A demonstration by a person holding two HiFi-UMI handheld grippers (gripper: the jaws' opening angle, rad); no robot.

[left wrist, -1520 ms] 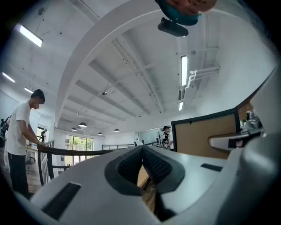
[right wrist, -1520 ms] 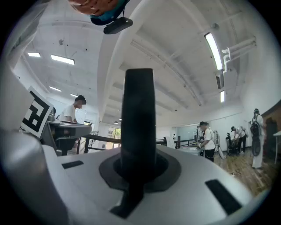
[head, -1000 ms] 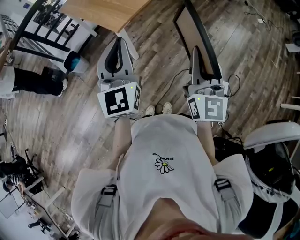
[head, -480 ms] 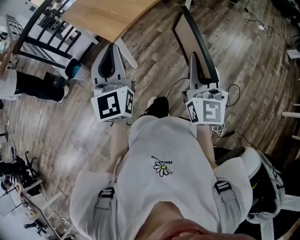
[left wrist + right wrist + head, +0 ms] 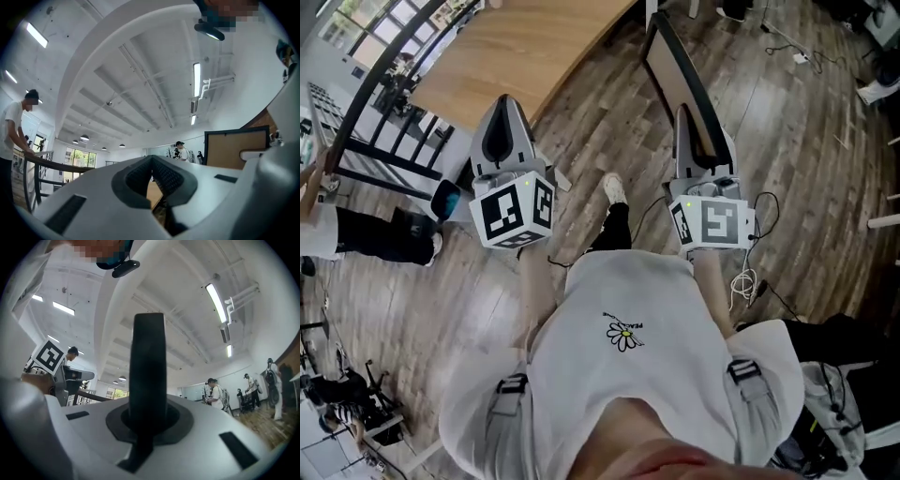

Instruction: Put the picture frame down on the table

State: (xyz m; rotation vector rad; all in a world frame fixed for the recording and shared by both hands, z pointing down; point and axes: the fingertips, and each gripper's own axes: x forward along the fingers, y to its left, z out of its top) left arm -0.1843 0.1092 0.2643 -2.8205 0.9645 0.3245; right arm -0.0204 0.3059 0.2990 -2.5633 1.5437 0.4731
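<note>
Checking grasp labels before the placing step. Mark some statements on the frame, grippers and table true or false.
1. The right gripper is clamped on the black-edged picture frame with a brown board. True.
2. The frame lies flat on the light wooden table. False: it is held in the air over the wood-plank floor, beside the table.
3. The left gripper also grips the frame. False: its jaws are together with nothing between them, apart from the frame.
4. The table shows at the top of the head view, ahead of the left gripper. True.
</note>
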